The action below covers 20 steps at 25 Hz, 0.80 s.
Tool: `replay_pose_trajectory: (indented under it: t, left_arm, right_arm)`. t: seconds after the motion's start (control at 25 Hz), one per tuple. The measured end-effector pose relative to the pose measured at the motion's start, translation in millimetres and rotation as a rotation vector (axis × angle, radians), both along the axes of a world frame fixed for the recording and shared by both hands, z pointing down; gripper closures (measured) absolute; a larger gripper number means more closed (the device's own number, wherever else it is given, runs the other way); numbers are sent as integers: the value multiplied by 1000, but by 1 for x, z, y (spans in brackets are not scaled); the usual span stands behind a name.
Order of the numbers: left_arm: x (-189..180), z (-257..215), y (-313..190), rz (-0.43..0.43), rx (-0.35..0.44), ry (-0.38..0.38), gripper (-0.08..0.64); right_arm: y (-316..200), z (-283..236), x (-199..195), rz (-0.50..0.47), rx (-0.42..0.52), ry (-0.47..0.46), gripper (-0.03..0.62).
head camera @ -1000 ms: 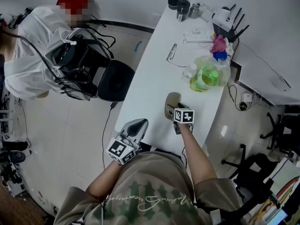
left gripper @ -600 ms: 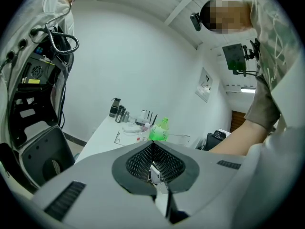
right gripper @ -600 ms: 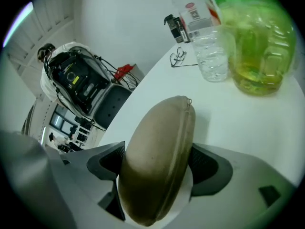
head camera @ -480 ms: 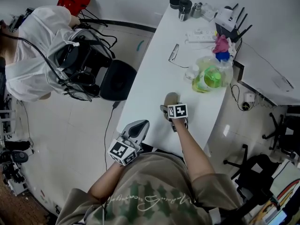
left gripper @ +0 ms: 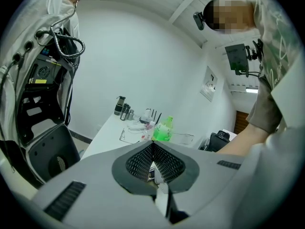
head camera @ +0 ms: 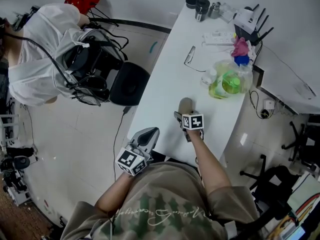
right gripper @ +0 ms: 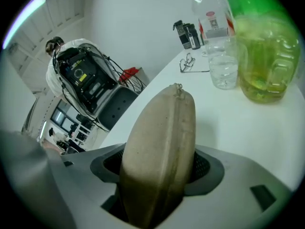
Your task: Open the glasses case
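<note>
On the table (head camera: 165,94), toward its six o'clock end, the case (head camera: 185,105) stands on its edge between the jaws of my right claw (right gripper: 159,168). These jaws stand wide because the case is wide. They have just been closing, and both pads now look to be pressed against its flat sides. The zip seam faces up along the ridge, and the pull (right gripper: 178,86) sits at the far tip, at twelve o'clock from me. My left claw (head camera: 149,132) hangs off the table's edge at about eight o'clock from the case. Its jaws are together with nothing in them.

The case is not open yet, and I judge that several things could go wrong. My grip is on the near end only, so if I tug the pull with the left claw the case could pivot or slip out of the pads. If I squeeze harder to stop that, I would clamp the two halves together and the zip could bind. The pull is small, and shut jaws cannot take it, so the left claw must open first and could easily miss it.

A green bottle (head camera: 223,81) and a cup (right gripper: 223,70) stand at two o'clock from the case, and glasses (head camera: 190,55) lie at twelve. If the case jerks forward when the zip lets go, it could knock any of them.
</note>
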<state>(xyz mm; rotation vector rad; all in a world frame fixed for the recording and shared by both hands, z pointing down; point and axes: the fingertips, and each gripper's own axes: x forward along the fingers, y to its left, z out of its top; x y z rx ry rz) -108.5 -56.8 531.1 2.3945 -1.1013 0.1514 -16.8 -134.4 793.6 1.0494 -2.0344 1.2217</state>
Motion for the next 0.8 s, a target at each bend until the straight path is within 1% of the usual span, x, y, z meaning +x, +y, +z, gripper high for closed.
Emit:
replay_pose_trajectory:
  t: [0.04, 0.16, 0.28, 0.36, 0.4, 0.44, 0.48, 0.56, 0.6, 0.64, 0.72, 0.76, 0.8]
  left_arm:
    - [0, 1, 1, 1, -1, 1, 555]
    - [4, 1, 2, 26, -2, 15, 555]
    - [16, -7, 9, 99, 9, 66, 555]
    - [21, -10, 8, 115, 18, 72, 555]
    - [23, -9, 7, 117, 9, 71, 555]
    - [25, -7, 7, 132, -12, 73, 555]
    - [29, -5, 10, 170, -42, 79, 555]
    - [41, -4, 20, 279, -100, 105, 555]
    - [46, -8, 23, 318, -115, 134, 555]
    - [51, -14, 25, 346, -123, 177, 555]
    - [63, -33, 29, 407, -121, 263, 554]
    - [71, -43, 33, 450, -110, 288, 554]
    - [79, -53, 37, 494, -97, 303, 520]
  right_arm:
    - [0, -9, 1, 8, 20, -34, 250]
    - [7, -50, 4, 46, 76, -180, 250]
    - [28, -104, 8, 60, 144, -304, 255]
    - [43, -142, 13, 73, 186, -377, 256]
    - [50, -161, 16, 83, 205, -427, 258]
    - [57, -182, 17, 90, 223, -495, 258]
    - [64, -204, 17, 95, 239, -587, 258]
    - [75, -247, 17, 107, 264, -806, 258]
    - [80, -264, 20, 108, 279, -885, 258]
    - [84, -277, 23, 99, 301, -923, 258]
    - [91, -293, 29, 58, 354, -920, 258]
    - [94, -300, 31, 43, 375, -912, 258]
    - [97, -307, 33, 34, 393, -908, 258]
